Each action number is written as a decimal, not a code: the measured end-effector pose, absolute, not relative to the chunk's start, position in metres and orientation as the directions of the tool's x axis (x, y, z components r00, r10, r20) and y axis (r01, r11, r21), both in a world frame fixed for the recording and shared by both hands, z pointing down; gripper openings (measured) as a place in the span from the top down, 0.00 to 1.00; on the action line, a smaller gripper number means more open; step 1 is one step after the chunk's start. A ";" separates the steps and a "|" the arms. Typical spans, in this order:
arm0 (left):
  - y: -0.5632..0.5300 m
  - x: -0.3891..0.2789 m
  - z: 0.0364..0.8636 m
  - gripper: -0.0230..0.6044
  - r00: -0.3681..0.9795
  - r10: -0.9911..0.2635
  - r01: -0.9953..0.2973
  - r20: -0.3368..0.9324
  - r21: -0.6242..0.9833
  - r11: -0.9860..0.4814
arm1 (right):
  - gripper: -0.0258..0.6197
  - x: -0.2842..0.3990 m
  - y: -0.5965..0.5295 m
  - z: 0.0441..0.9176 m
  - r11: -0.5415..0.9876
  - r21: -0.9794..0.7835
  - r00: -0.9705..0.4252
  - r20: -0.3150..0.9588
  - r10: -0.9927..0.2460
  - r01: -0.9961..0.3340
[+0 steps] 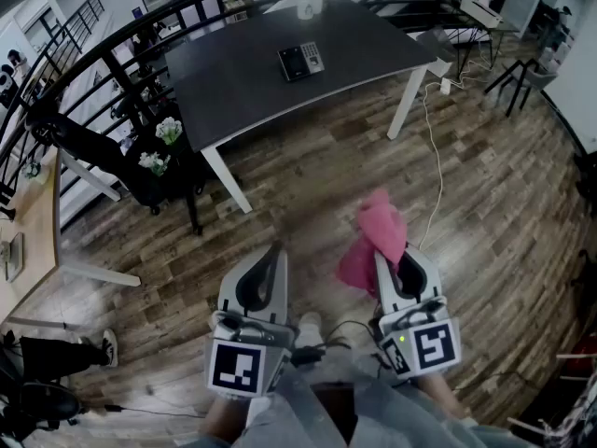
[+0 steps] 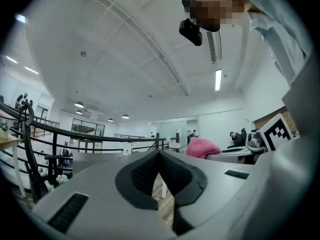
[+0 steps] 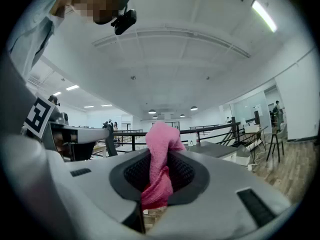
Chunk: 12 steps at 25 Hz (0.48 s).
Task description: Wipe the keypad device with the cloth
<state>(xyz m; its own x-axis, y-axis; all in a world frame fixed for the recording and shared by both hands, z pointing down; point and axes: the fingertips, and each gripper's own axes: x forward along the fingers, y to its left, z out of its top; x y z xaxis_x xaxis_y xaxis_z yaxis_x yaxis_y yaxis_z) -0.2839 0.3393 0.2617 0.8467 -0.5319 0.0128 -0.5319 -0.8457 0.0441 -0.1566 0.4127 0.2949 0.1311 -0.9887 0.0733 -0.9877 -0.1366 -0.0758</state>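
A dark keypad device (image 1: 301,61) lies on the dark grey table (image 1: 242,82), far ahead of both grippers. My right gripper (image 1: 384,255) is shut on a pink cloth (image 1: 375,238), which bunches up above its tips and hangs to the left. In the right gripper view the pink cloth (image 3: 159,169) fills the slot between the jaws. My left gripper (image 1: 276,250) is shut and holds nothing; in the left gripper view its jaws (image 2: 160,156) meet at the tip. Both grippers are held low over the wooden floor, short of the table.
A white cup-like object (image 1: 309,0) stands at the table's far edge. A black railing (image 1: 84,73) curves along the left, with white flowers (image 1: 168,131) below it. A white cable (image 1: 434,157) trails across the floor by the table's right leg. Chairs and desks stand at the far right.
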 end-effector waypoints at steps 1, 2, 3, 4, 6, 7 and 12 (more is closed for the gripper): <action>0.338 -0.283 0.264 0.96 0.848 -0.530 -0.530 0.013 0.046 -0.846 | 0.85 -0.156 0.411 0.297 -0.138 -0.076 0.132 0.074 -0.988 -0.988; 0.336 -0.282 0.266 0.96 0.848 -0.529 -0.529 0.012 0.047 -0.847 | 0.85 -0.155 0.410 0.299 -0.139 -0.076 0.133 0.074 -0.988 -0.987; 0.334 -0.281 0.267 0.96 0.849 -0.528 -0.527 0.011 0.048 -0.848 | 0.85 -0.154 0.408 0.300 -0.140 -0.075 0.134 0.074 -0.988 -0.987; 0.333 -0.280 0.267 0.96 0.850 -0.526 -0.526 0.011 0.048 -0.849 | 0.85 -0.154 0.406 0.300 -0.141 -0.075 0.136 0.075 -0.988 -0.987; 0.330 -0.277 0.266 0.96 0.853 -0.522 -0.522 0.008 0.049 -0.852 | 0.85 -0.152 0.404 0.299 -0.145 -0.075 0.139 0.075 -0.987 -0.987; 0.330 -0.276 0.265 0.96 0.854 -0.520 -0.519 0.008 0.049 -0.853 | 0.85 -0.152 0.404 0.298 -0.146 -0.075 0.140 0.076 -0.987 -0.986; 0.324 -0.274 0.264 0.96 0.859 -0.512 -0.511 0.002 0.053 -0.858 | 0.85 -0.151 0.398 0.298 -0.153 -0.073 0.148 0.077 -0.986 -0.986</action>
<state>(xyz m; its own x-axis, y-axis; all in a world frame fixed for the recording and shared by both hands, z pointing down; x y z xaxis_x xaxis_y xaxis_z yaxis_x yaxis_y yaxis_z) -0.2741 0.3240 0.2643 0.8592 -0.5117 0.0024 -0.5110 -0.8579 0.0533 -0.1511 0.3984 0.2981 0.1476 -0.9861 0.0769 -0.9855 -0.1532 -0.0727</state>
